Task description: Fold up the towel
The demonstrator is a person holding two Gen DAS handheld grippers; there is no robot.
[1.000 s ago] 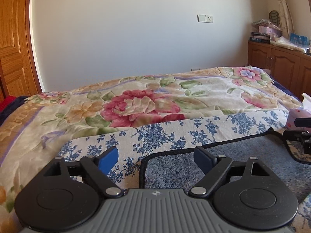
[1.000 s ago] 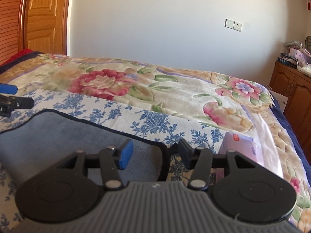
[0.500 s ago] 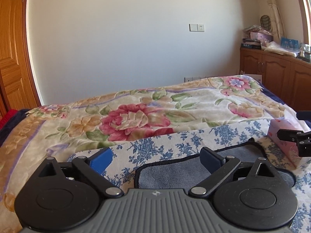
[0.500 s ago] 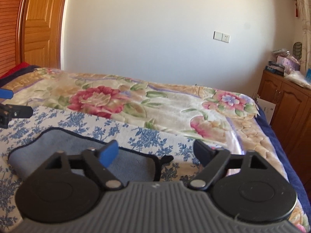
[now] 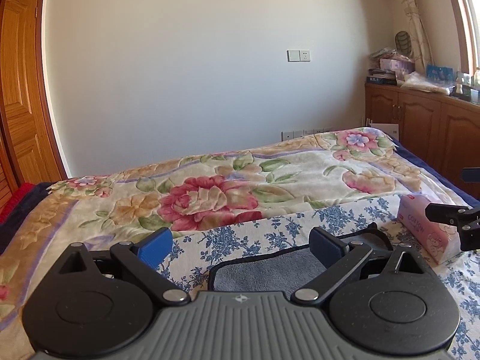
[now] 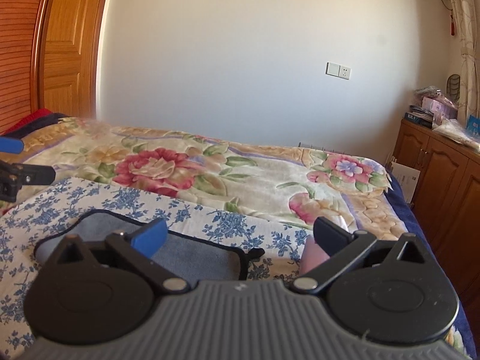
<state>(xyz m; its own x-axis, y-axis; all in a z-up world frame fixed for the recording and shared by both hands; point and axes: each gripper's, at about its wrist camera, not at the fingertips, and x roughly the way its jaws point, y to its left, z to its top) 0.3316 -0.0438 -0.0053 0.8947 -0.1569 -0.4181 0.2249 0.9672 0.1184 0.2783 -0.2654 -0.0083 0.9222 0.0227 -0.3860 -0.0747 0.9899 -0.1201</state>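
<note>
Towel point(image 5: 264, 273), grey with black trim, flat on blue-flowered cloth point(image 5: 240, 237) on bed point(image 5: 210, 186), already doubled by look of it. Left tool point(image 5: 240, 244) and right tool point(image 6: 238, 238) both spread wide, empty, raised above towel. Judged next: lower each onto matching corners, pinch trim only, not cloth beneath, lift evenly. Count: one towel, two tools, one pink tissue pack point(image 5: 426, 231) just beside towel's right end.

left gripper point(image 5: 241, 247): black linkages, blue pads, silver pivot screws | right gripper point(image 6: 240, 238): same, grey ribbed body
</note>
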